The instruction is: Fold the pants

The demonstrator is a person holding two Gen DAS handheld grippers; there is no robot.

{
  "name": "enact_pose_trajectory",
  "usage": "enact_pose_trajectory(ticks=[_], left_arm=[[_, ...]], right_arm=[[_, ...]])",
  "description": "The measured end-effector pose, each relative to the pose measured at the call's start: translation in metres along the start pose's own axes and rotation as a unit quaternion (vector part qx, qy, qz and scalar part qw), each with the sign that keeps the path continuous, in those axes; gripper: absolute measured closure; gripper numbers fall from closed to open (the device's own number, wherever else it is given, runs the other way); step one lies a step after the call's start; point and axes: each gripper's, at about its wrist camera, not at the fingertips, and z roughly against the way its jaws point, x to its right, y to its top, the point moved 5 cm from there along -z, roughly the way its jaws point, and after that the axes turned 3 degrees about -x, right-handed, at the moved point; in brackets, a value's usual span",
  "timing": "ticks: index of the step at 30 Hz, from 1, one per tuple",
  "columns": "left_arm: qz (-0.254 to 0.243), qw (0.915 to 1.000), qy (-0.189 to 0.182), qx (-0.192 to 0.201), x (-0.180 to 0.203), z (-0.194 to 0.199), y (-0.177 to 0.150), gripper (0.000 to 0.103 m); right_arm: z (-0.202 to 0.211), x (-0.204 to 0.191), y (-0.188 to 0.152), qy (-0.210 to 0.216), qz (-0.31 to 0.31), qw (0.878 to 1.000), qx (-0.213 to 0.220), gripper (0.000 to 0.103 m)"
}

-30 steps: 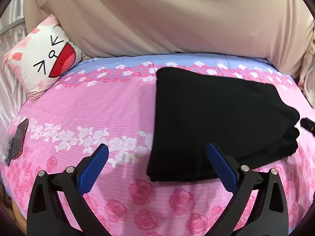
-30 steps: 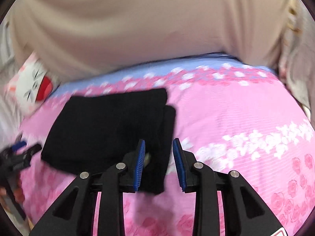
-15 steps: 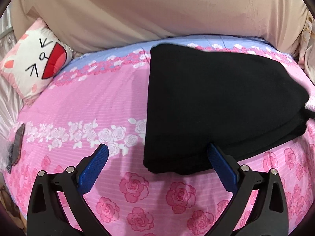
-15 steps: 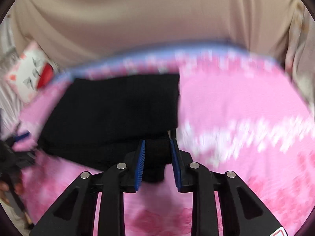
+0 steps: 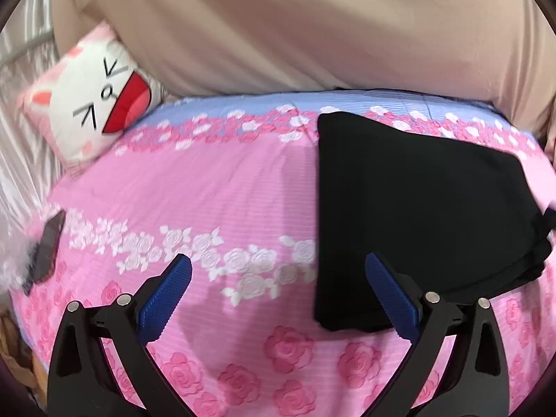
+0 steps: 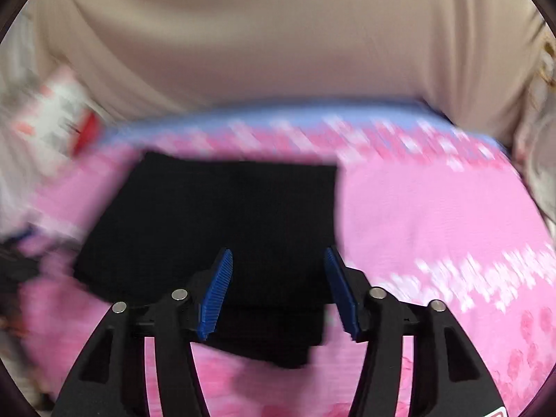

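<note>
The black pants [image 5: 417, 208] lie folded into a flat stack on the pink flowered bedspread [image 5: 208, 191]. In the left wrist view they are to the right, and my left gripper [image 5: 278, 278] is open and empty at their near left corner. In the blurred right wrist view the pants [image 6: 236, 215] lie straight ahead. My right gripper [image 6: 278, 278] is open and empty just above their near edge. Looser layers stick out at the stack's near right side [image 6: 278, 344].
A white cat-face cushion [image 5: 93, 97] leans at the back left of the bed. A dark flat object [image 5: 47, 250] lies at the bed's left edge. A beige curtain [image 5: 295, 27] hangs behind the bed.
My right gripper has opened from nearly shut on the pants' edge and now holds nothing. My left gripper has shifted left, so the pants sit further right in its view.
</note>
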Motion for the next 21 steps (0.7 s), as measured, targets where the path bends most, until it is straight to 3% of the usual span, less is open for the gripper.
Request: enact_pose_trajectory(ticks=[2,3,5,10,12,13,15,16,17,18,19,21], left_arm=[[0.013,0.9992,-0.037,-0.009,-0.01,0.002,0.0,0.005],[0.019,0.9983,-0.052,-0.017,-0.012,-0.001,-0.001,0.005],[0.033,0.9951,-0.084,-0.041,-0.01,-0.012,-0.003,0.005],[0.052,0.9752,-0.191,-0.098,0.027,-0.051,-0.011,0.005],[0.061,0.9705,-0.21,-0.101,0.036,-0.058,-0.012,0.005],[0.058,0.9726,-0.204,-0.094,0.04,-0.057,-0.01,0.011],[0.048,0.9699,-0.217,-0.1,0.049,-0.058,-0.007,0.028],[0.05,0.9692,-0.218,-0.103,0.051,-0.057,-0.006,0.043],[0.052,0.9674,-0.224,-0.106,0.051,-0.055,-0.005,0.052],[0.052,0.9656,-0.232,-0.105,0.051,-0.05,-0.001,0.069],[0.049,0.9652,-0.237,-0.1,0.049,-0.042,0.002,0.077],[0.047,0.9648,-0.242,-0.091,0.042,-0.024,0.004,0.081]], right_arm=[[0.009,0.007,-0.009,0.022,-0.026,0.999,0.012,0.044],[0.016,0.012,-0.012,0.035,-0.04,0.998,0.019,0.031],[0.025,0.023,-0.024,0.043,-0.071,0.996,0.024,0.022],[0.001,0.032,-0.049,0.119,-0.124,0.984,-0.035,0.022],[-0.007,0.026,-0.053,0.141,-0.128,0.981,-0.04,0.023],[-0.013,0.022,-0.052,0.138,-0.121,0.982,-0.038,0.026],[-0.018,0.016,-0.047,0.136,-0.105,0.985,-0.037,0.062],[-0.022,0.013,-0.043,0.142,-0.108,0.983,-0.04,0.067],[-0.023,0.013,-0.039,0.144,-0.111,0.983,-0.036,0.079],[-0.018,0.011,-0.036,0.154,-0.112,0.981,-0.031,0.082],[-0.011,0.011,-0.034,0.164,-0.116,0.979,-0.024,0.083],[0.015,0.014,-0.033,0.18,-0.122,0.976,-0.003,0.087]])
